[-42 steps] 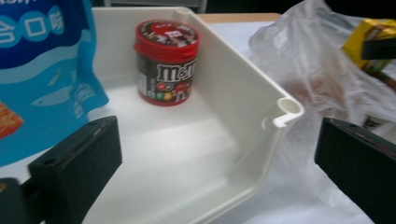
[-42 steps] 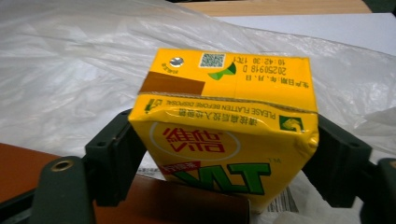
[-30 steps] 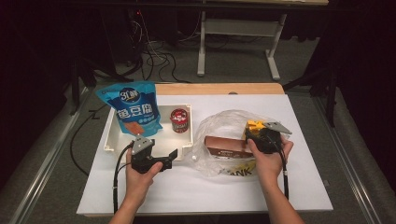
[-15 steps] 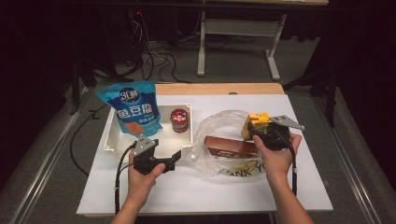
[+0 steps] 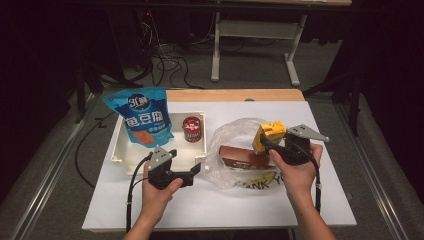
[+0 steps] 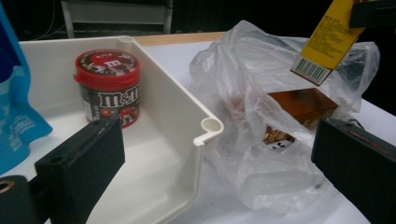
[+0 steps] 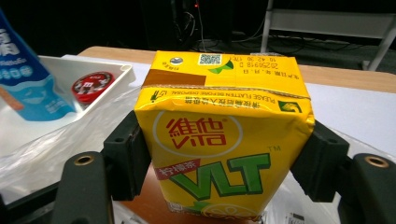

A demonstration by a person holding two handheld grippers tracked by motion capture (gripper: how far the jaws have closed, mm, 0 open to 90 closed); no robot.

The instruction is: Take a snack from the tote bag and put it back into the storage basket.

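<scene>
My right gripper (image 7: 219,163) clamps one yellow VLT lemon-tea carton (image 7: 219,140), lifted above the clear plastic bag (image 5: 235,150) at 3 o'clock on the table (image 5: 330,200). My left gripper (image 5: 196,170) gapes wide. One brown box (image 5: 242,159), one tray (image 5: 120,150), one M&M's jar (image 5: 192,129), one blue pouch (image 5: 142,116).

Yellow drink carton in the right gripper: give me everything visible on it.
The yellow drink carton is a rectangular paper-looking box printed with a red Vita logo, green VLT lettering, a QR code on its top and a barcode on one side. It looks sealed and undented. The right gripper clamps it by two opposite sides, pads pressed on. In the high view it hangs tilted above the clear plastic bag, over the brown box inside, touching neither as far as shows.
</scene>
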